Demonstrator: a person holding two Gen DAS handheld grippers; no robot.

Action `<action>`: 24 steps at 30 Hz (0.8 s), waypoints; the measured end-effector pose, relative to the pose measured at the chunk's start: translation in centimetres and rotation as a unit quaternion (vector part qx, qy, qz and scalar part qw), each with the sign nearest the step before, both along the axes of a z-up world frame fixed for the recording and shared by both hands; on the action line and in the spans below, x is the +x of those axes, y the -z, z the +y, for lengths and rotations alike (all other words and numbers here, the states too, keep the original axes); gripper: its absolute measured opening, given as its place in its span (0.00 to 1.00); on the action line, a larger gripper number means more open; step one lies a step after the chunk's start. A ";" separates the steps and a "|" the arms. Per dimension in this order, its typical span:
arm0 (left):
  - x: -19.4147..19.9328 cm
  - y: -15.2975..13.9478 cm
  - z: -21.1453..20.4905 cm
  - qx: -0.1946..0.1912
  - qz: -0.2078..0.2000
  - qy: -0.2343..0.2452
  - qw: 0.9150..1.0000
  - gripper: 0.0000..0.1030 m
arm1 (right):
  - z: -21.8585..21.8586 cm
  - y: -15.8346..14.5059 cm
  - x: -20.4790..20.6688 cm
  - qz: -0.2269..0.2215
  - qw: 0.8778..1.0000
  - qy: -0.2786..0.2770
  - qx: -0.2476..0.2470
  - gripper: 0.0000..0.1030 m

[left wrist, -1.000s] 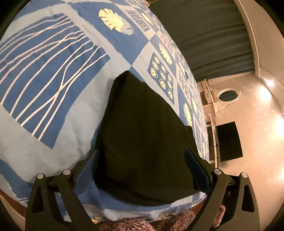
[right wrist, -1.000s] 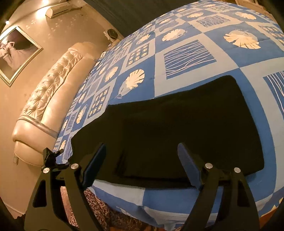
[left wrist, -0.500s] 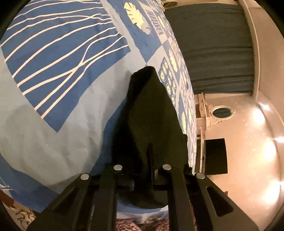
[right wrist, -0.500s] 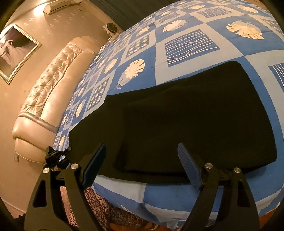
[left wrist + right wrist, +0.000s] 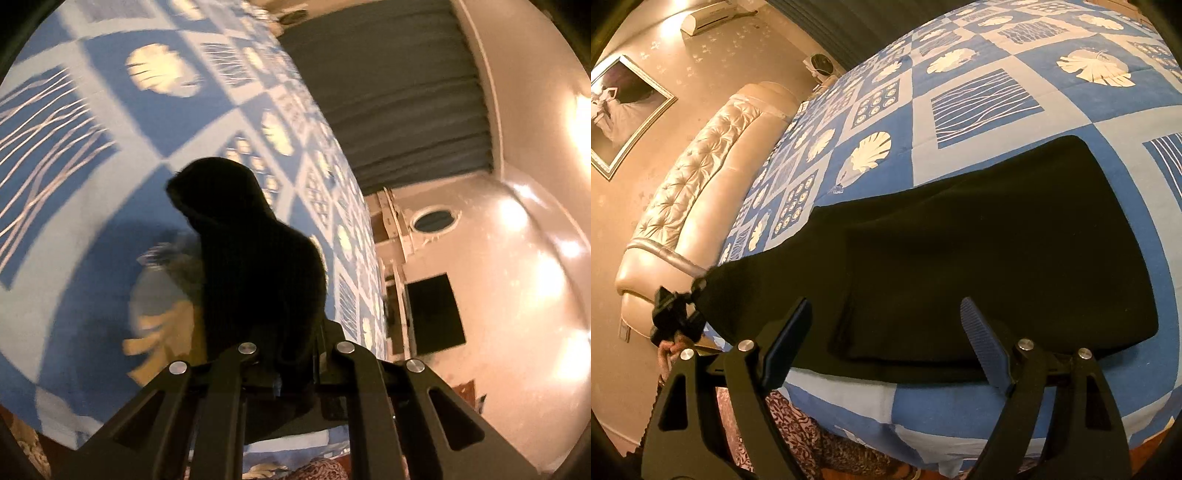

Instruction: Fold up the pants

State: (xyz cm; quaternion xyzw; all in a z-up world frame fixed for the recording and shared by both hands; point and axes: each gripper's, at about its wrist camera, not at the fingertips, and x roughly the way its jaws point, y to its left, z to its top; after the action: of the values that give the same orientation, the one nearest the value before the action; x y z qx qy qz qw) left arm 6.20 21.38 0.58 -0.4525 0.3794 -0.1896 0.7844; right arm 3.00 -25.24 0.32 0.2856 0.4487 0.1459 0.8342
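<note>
Black pants [image 5: 979,258] lie folded across the near edge of a bed with a blue patterned cover [image 5: 986,99]. My left gripper [image 5: 295,365] is shut on one end of the pants [image 5: 255,266] and holds that end up off the cover. The right wrist view shows the same left gripper [image 5: 674,317] at the far left with the raised corner in it. My right gripper [image 5: 886,343] hovers open over the near edge of the pants, its blue pads [image 5: 984,343] apart with nothing pressed between them.
A tufted cream headboard [image 5: 694,206] runs along the left of the bed. Dark curtains [image 5: 399,92], a pale wall and a cabinet with an oval mirror [image 5: 432,221] stand beyond the bed. A patterned bed skirt [image 5: 812,443] hangs below the cover's near edge.
My left gripper shut on the end of the pants and lifted it off the cover, bunching the cloth. The right gripper stayed still and open.
</note>
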 end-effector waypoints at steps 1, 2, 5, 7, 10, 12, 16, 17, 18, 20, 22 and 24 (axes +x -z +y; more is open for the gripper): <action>0.3 -0.7 -1.2 0.011 -0.007 0.009 1.000 0.10 | 0.1 -0.1 0.0 -0.001 1.000 -0.001 -0.001 0.80; 0.5 -1.3 -2.3 0.020 -0.013 0.018 1.000 0.10 | 0.2 -0.1 0.0 -0.002 1.000 -0.002 -0.002 0.80; 1.0 -2.5 -5.6 0.032 -0.028 0.046 0.998 0.10 | 0.5 -0.2 -0.1 -0.002 1.000 -0.005 -0.002 0.80; 1.2 -3.1 -7.9 0.040 -0.036 0.064 0.997 0.10 | 0.5 0.0 -0.1 0.001 1.000 -0.005 -0.001 0.80; 1.8 -3.6 -11.8 0.070 -0.047 0.097 0.992 0.10 | 0.4 0.1 -0.2 0.004 1.000 -0.005 0.001 0.80; 2.0 -3.4 -14.3 0.090 -0.050 0.116 0.988 0.10 | 0.5 0.2 -0.3 0.005 1.000 -0.005 0.004 0.80; 2.6 -1.1 -18.6 0.100 -0.031 0.149 0.983 0.11 | 0.5 0.4 -0.3 0.008 1.000 -0.004 0.007 0.80; 2.6 -0.6 -19.5 0.108 -0.028 0.155 0.982 0.11 | 0.5 0.4 -0.3 0.010 1.000 -0.004 0.009 0.80; 2.7 0.1 -20.6 0.119 -0.024 0.162 0.979 0.11 | 0.5 0.5 -0.4 0.011 1.000 -0.004 0.009 0.80; 2.9 1.4 -22.1 0.138 -0.014 0.171 0.975 0.11 | 0.5 0.6 -0.3 0.014 1.000 -0.005 0.012 0.80; 3.3 2.9 -23.5 0.149 0.001 0.176 0.973 0.11 | 0.6 0.8 -0.3 0.017 1.000 -0.007 0.014 0.80; 3.5 4.1 -24.5 0.167 0.013 0.178 0.970 0.12 | 0.6 1.0 -0.1 0.021 1.000 -0.009 0.016 0.80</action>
State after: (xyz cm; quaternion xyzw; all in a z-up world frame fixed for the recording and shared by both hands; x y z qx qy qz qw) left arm 9.75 -3.14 -3.48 -0.2429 0.4902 -0.2540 0.7976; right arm 2.85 -24.62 -0.67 0.2979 0.4662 0.1550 0.8184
